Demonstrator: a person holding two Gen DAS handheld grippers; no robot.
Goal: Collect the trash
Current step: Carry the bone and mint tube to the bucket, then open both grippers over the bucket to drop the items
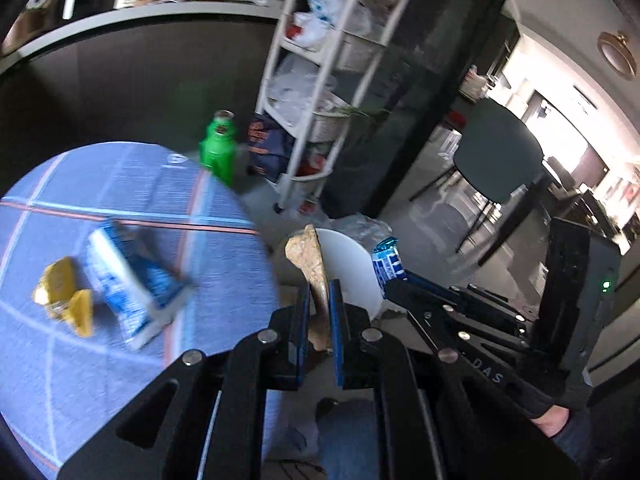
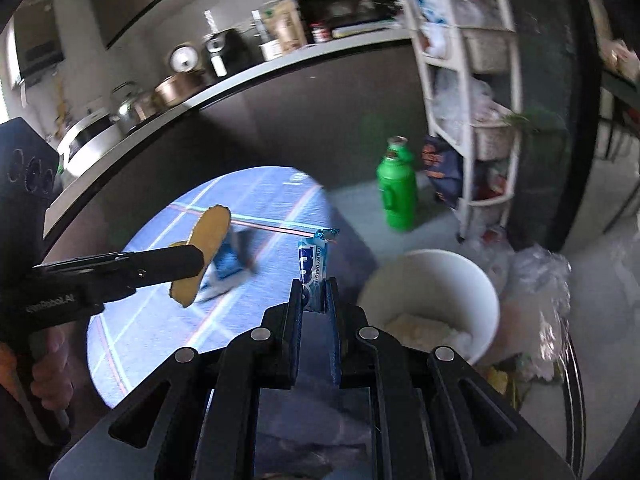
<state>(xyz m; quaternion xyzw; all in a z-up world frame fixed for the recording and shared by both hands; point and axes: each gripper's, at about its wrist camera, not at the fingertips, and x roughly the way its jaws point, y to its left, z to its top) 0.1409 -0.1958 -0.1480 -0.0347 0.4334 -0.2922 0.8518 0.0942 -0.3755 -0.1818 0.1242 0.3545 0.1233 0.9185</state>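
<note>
Key relation: the bin lies just ahead and to the right of your right claw, and ahead of your left claw, partly hidden behind the scrap it carries. The right one looks nearer the opening.

Left claw: pinched narrow on a tan scrap, flat and torn-edged, likely cardboard. Its long axis runs forward along the fingers, tip up past them.

Right claw: pinched narrow on a blue candy wrapper, standing upright between the fingers, crimped end on top.

Scrap vs bin: in the left view the scrap overlaps the bin's near rim; whether it is over the opening or short of it you cannot tell. In the right view it hangs over the table, left of the bin.

Wrapper vs bin: just left of the rim, not yet over the opening. Judged move: carry it right and a little forward before you let go.

Bin: white, round, on the floor beside the table, already holding some pale trash.

Left on table: a blue-and-white carton on its side and a yellow wrapper just beside it, both well left of the claws.

Nearby: a green bottle on the floor beyond the bin, by a white rack.

Risk: thin, light pieces may drift and miss the rim.
</note>
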